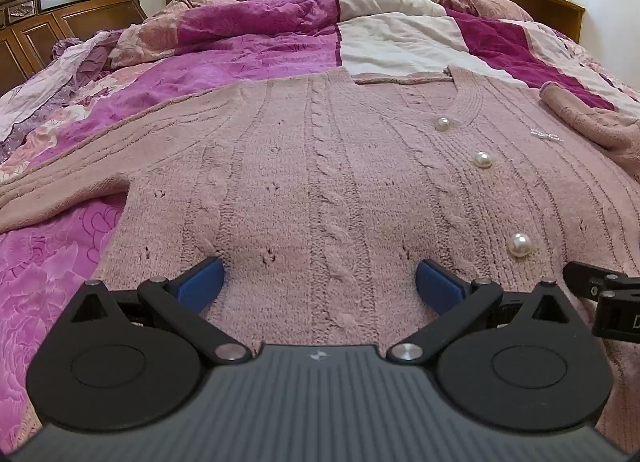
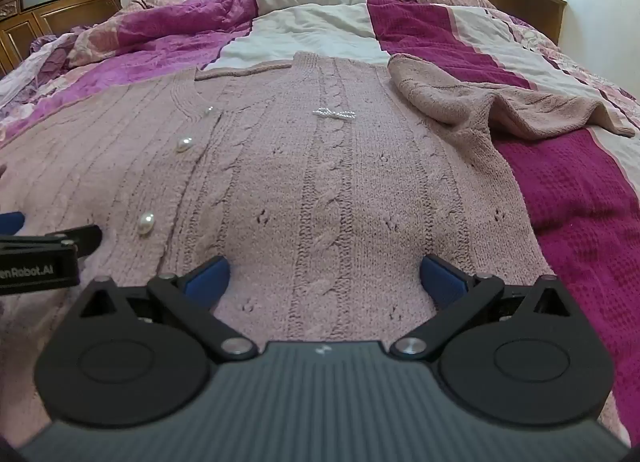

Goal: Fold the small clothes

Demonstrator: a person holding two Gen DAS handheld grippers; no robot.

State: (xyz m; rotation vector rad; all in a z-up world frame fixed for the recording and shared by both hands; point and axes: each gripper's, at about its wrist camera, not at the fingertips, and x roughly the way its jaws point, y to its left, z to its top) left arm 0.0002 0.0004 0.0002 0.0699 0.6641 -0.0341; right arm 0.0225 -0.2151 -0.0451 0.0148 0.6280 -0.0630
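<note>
bed (image 1: 540, 5): wooden frame, carved headboard at the left, low wooden surround along the far side and right.

quilt (image 1: 256, 45): patchwork of magenta, pale pink and white panels, rumpled toward the far end, covering the whole bed.

cardigan (image 1: 320, 165): dusty pink cable knit, spread flat and face up on the near part of the quilt, v-neck pointing away. one sleeve (image 1: 60, 181) lies stretched out to the left; the other sleeve (image 2: 480, 105) is bunched in a loose fold at the right shoulder.

left gripper (image 1: 320, 282): black linkage arms, blue pads, jaws spread wide with nothing between them, low over the cardigan's lower left front; whether the pads touch the knit cannot be told.

right gripper (image 2: 325, 276): same make, jaws likewise spread wide and empty, low over the lower right front, just beside the left one.

pearl bow (image 2: 334, 114): small beaded ornament on the right chest.

pearl buttons (image 1: 519, 244): three visible, in a line down the centre placket.
</note>
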